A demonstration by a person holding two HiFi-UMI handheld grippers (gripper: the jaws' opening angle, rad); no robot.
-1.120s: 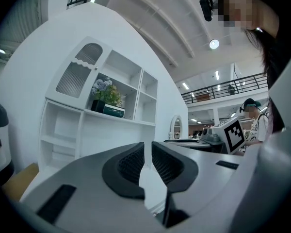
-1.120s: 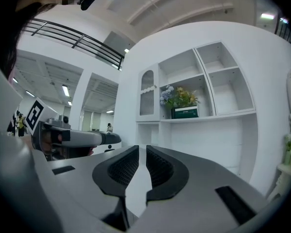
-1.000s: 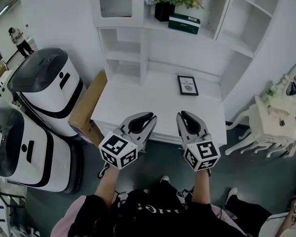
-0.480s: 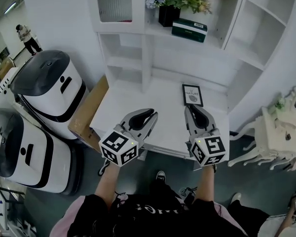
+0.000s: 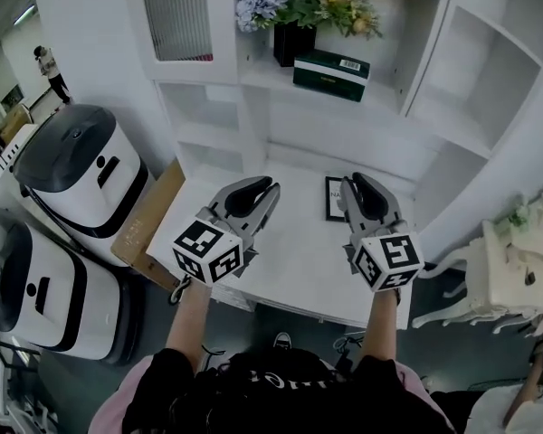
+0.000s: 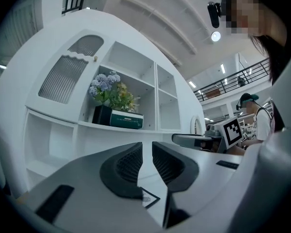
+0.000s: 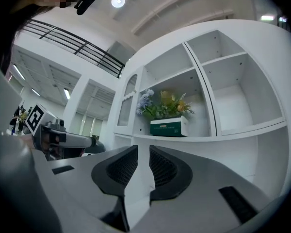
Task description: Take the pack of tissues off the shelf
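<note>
The task is judged to be at its very beginning, with nothing of it yet accomplished. The dark green rectangular pack of tissues [image 5: 331,68] is seen untouched on the white open shelf [image 5: 380,95], lying flat just beside the black square vase of blue and yellow flowers [image 5: 290,42]. The left claw [image 5: 258,191] and the right claw [image 5: 357,188] are held side by side over the white surface [image 5: 290,260] below that shelf, near a small black-framed picture [image 5: 333,197] that lies flat there, and both are well apart from the pack. In each gripper view the jaws are found pressed together with nothing caught between them, and the pack is seen ahead and above them, beyond the tips. All of the work is therefore thought to remain: a claw would have to be raised to shelf height, its jaws parted, the pack closed upon at its sides or its near edge, and the pack drawn clear of the shelf. Since the vase stands so close, it is judged that care would be needed on that side.
</note>
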